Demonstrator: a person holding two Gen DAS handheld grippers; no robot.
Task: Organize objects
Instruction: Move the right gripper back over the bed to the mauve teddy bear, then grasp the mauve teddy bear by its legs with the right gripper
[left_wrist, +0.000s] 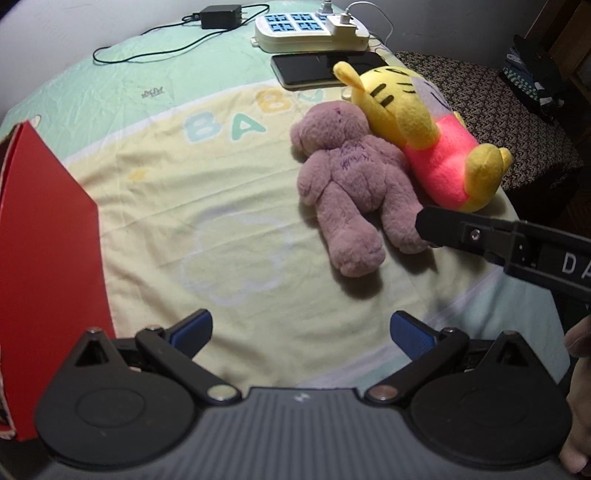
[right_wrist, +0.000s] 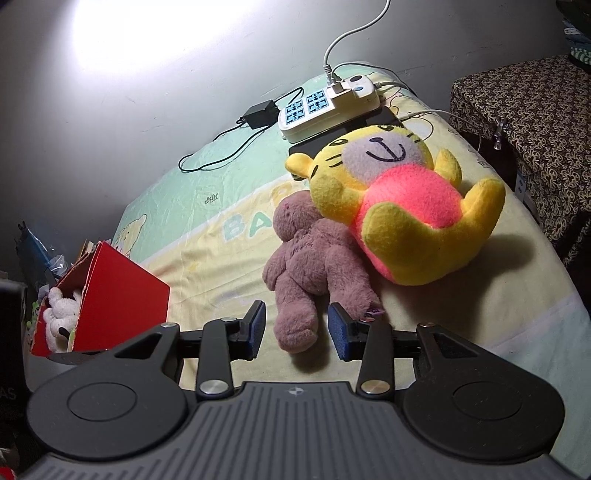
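1. The right gripper (right_wrist: 296, 329) has its jaws open to a middling width on either side of one leg of the purple teddy bear (right_wrist: 314, 266), low in the centre of the right wrist view. The blue pads (right_wrist: 339, 330) sit beside the leg and do not seem to press it yet.
2. The bear lies face down in the middle of the bed sheet (left_wrist: 155, 206), its head against the yellow and pink tiger toy (right_wrist: 402, 214), which partly lies over it.
3. To do this step well, I judge the jaws should close on the thicker part of the leg, not the foot tip, since soft plush slips. Lift slowly so the tiger rolls off and is not dragged along.
4. The left gripper (left_wrist: 301, 334) is wide open and empty, low in the left wrist view over bare sheet.
5. The red box (right_wrist: 110, 295) stands at the left edge of the frame, open at the top, with a white plush toy (right_wrist: 61, 314) inside; the rest of its contents cannot be made out. It is likely where the bear should go.
6. A power strip (left_wrist: 310, 31) and phone (left_wrist: 325, 68) at the top should be avoided.
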